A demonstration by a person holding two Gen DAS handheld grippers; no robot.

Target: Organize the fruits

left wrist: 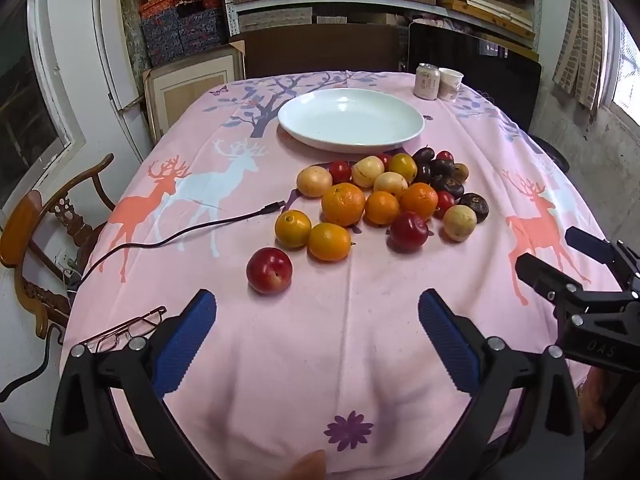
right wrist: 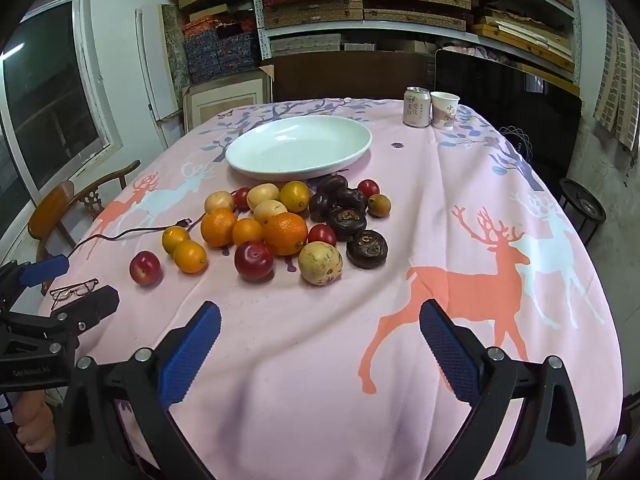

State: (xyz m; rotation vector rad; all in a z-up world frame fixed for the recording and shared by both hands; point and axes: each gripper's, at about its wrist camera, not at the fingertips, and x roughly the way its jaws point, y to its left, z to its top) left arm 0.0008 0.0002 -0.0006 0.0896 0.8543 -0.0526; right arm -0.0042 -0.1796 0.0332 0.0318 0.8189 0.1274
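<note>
We note a worktop (left wrist: 224,184) under a pink deer-print cloth, shelves (right wrist: 400,8) of boxes behind. The fruits (right wrist: 280,228) lie piled just before the empty white plate (right wrist: 298,146). Left hand-held gripper (left wrist: 318,320) and right hand-held gripper (right wrist: 320,324) gape wide, empty.

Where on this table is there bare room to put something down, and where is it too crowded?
The white plate is empty. Bare cloth lies between the fruit pile and both open tongs, left tongs and right tongs, and to the pile's right, across the orange deer print. It is crowded just below the plate, and the near left corner holds glasses and a cable.
</note>
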